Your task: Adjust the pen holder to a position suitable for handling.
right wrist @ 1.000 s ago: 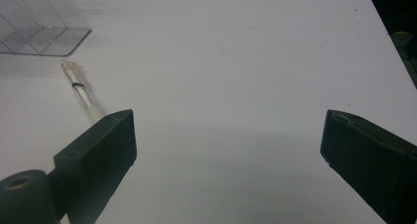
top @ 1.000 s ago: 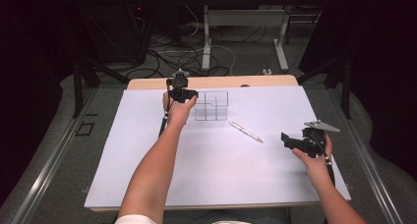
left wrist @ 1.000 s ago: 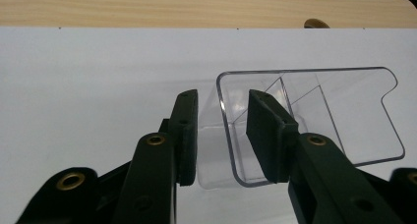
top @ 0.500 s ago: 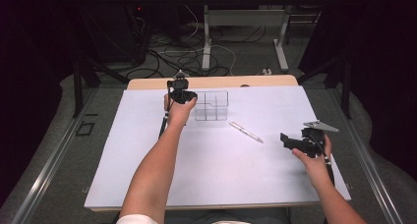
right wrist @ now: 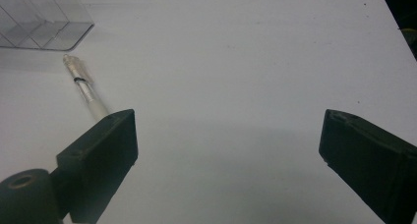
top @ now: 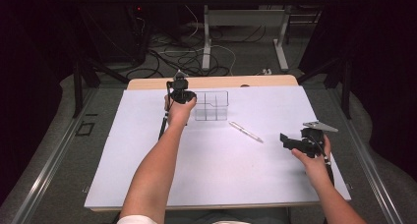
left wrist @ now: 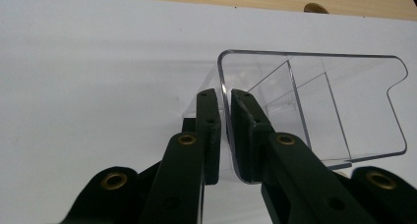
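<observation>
Fingers (left wrist: pixel 209 130) (left) on white table (top: pixel 216 180)

Left hand-held gripper (left wrist: pixel 223 98) clamped, right (right wrist: pixel 228 140) wide.

- Clear plastic organizer (top: pixel 211 105): rectangular, upright, split by inner dividers into compartments, seemingly empty; stands at the mat's far middle, its left wall pinched between two black jaws
- Pen (top: pixel 245 131): slim, pale, lying flat at the organizer's 4 o'clock, just apart

Beside the clear organizer (right wrist: pixel 42 22), itself cut off by the right gripper view's top-left corner, the pen (right wrist: pixel 86 91) disappears behind that gripper's near jaw.
</observation>
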{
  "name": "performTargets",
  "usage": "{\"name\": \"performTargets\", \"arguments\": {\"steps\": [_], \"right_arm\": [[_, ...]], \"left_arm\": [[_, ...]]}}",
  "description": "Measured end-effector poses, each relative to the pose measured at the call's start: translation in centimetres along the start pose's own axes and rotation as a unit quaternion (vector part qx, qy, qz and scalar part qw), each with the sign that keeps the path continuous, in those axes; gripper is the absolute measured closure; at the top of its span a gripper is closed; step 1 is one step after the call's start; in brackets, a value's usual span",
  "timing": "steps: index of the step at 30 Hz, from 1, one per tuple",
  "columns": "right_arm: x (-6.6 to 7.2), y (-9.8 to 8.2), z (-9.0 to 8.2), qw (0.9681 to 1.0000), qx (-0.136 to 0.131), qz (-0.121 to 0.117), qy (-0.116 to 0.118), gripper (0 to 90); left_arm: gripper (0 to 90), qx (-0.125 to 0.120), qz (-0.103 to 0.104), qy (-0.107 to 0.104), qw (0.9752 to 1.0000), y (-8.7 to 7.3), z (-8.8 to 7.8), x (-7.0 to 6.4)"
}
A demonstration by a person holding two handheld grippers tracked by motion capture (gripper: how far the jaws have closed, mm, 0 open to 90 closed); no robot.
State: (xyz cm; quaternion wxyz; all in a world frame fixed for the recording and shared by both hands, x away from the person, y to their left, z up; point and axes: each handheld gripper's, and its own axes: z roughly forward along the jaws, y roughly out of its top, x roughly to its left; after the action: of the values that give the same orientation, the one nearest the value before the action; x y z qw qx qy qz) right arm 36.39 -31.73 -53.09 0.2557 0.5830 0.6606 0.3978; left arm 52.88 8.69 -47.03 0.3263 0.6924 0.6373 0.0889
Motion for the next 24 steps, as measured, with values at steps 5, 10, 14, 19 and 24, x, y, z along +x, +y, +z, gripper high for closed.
{"name": "performTargets", "arguments": {"steps": [5, 10, 14, 19, 24], "right_arm": [[0.0, 0.0, 0.1, 1.0000, 0.000, -0.002, 0.000, 7.4], [0.0, 0.0, 0.1, 1.0000, 0.003, 0.003, -0.001, 7.9], [0.0, 0.0, 0.1, 1.0000, 0.004, 0.004, 0.001, 8.2], [0.1, -0.1, 0.3, 1.0000, 0.005, -0.003, 0.004, 8.5], [0.2, 0.0, 0.3, 1.0000, 0.004, -0.004, 0.005, 8.7]], "left_arm": [[83.6, -0.003, -0.014, 0.005, 0.9999, 0.0, -0.1, -0.1], [84.8, 0.001, -0.023, 0.006, 0.9997, 0.0, -0.3, -0.3], [85.0, 0.003, -0.026, 0.009, 0.9996, -0.2, -0.4, -0.3], [85.1, 0.011, -0.031, 0.018, 0.9993, -0.4, -0.8, -0.3], [85.0, 0.016, -0.045, 0.013, 0.9988, -1.1, -1.6, 0.1]]}}
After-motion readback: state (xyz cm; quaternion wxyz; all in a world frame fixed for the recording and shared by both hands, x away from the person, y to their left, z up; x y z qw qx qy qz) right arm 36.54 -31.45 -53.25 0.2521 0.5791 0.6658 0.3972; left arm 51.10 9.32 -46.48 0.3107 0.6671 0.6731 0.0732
